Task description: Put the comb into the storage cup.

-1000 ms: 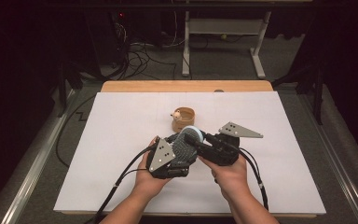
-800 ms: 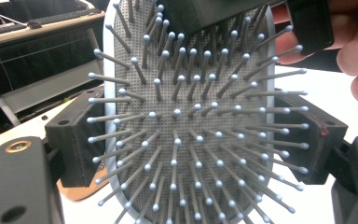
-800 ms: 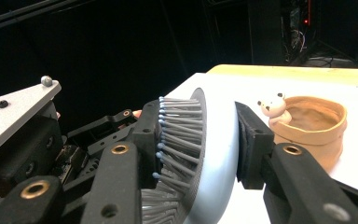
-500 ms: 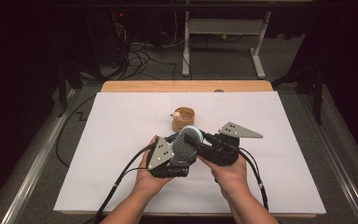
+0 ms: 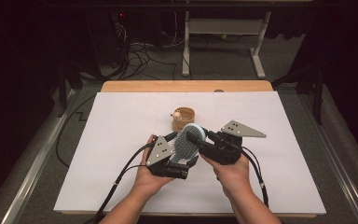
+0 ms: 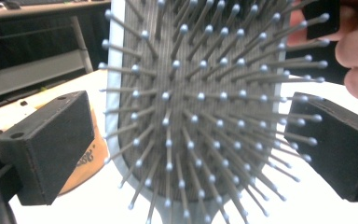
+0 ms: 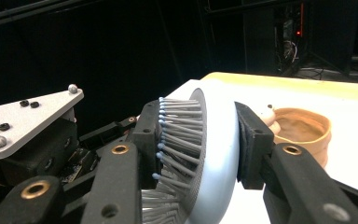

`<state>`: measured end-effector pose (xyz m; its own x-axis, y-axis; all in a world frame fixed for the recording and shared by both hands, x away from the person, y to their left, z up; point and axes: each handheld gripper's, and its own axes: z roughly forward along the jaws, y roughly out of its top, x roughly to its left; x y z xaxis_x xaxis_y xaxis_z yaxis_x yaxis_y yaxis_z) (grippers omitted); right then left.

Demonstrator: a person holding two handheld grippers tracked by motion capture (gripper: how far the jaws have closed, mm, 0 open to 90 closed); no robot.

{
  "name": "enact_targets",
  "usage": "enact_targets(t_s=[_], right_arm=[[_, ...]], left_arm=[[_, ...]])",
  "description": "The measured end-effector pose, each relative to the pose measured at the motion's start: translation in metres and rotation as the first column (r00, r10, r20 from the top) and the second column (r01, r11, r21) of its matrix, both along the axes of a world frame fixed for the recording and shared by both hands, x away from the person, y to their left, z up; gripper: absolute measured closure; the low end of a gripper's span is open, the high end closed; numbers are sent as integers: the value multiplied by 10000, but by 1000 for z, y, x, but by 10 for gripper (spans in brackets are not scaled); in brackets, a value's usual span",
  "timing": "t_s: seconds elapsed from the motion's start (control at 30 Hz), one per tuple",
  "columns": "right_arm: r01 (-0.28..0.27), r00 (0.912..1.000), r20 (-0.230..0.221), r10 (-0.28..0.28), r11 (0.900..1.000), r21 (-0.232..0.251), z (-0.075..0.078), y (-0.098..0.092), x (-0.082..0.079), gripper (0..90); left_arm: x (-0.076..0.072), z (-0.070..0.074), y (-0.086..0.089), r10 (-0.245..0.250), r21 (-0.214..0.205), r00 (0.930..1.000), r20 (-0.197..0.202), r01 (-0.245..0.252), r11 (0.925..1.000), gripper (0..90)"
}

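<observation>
Right gripper (image 7: 198, 154) is clamping the blue hairbrush (image 5: 189, 142) head above the white table (image 5: 112, 140). Left gripper (image 6: 186, 149) jaws have just been opening, standing clear beside the bristles. Small tan bowl (image 5: 185, 117) is sitting just behind; contents unclear, no readable writing.

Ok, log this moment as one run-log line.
right gripper: shut on hairbrush | left gripper: jaws just opened, clear of hairbrush | wooden bowl: behind, on white sheet
</observation>
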<state>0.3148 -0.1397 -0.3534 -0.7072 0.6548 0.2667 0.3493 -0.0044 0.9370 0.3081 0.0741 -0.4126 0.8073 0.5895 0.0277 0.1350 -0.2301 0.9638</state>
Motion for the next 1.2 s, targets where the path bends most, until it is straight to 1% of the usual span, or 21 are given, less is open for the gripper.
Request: enact_targets(t_s=[0.23, 0.33, 0.4, 0.47, 0.53, 0.6, 0.67, 0.73, 0.8, 0.9, 1.0, 1.1, 1.2], right_arm=[[235, 9996, 145, -236, 9997, 30, 3, -8, 1, 612], [349, 9991, 217, -351, 9994, 55, 5, -13, 2, 612], [479, 9983, 317, -481, 9988, 51, 7, -17, 3, 612], [626, 9974, 348, -629, 9980, 86, 8, -20, 3, 612], [718, 9967, 377, -719, 9974, 46, 7, -24, 5, 612], [804, 9959, 418, -802, 9968, -20, 7, -26, 6, 612], [840, 9956, 421, -837, 9965, -49, 7, -28, 7, 612], [950, 9945, 440, -947, 9955, -58, 7, -30, 8, 612], [1022, 9937, 456, -1019, 9948, -39, 7, -33, 8, 611], [1106, 9925, 537, -1102, 9939, -28, 8, -36, 8, 611], [1171, 9913, 611, -1163, 9931, -91, 8, -39, 8, 611], [1218, 9902, 704, -1203, 9924, -170, 9, -42, 7, 611], [1242, 9893, 793, -1227, 9922, -144, 10, -46, 5, 610]], left_arm=[[-1, -1, 9, -207, 63, 9997, -150, 208, 9998, 1], [0, -3, 14, -235, -47, 9996, -173, 235, 9997, 0], [0, -4, 17, -244, -81, 9994, -234, 242, 9997, 0], [0, -4, 19, -228, -244, 9991, -364, 219, 9995, 0], [-1, -3, 23, -229, -300, 9989, -421, 217, 9993, 0], [-2, -2, 26, -193, -336, 9991, -370, 180, 9993, 0], [-2, -1, 33, -64, -417, 9995, -320, 50, 9991, 0], [-2, 0, 40, 12, -477, 9993, -381, -30, 9989, 0], [-1, -1, 48, 242, -471, 9994, -229, -252, 9986, 0], [0, -2, 59, 464, -436, 9987, -206, -473, 9979, 0], [1, -4, 71, 696, -419, 9975, -84, -699, 9967, 0], [2, -8, 82, 899, -305, 9959, -117, -902, 9955, 0], [1, -13, 92, 1077, -224, 9940, -207, -1082, 9939, 0]])
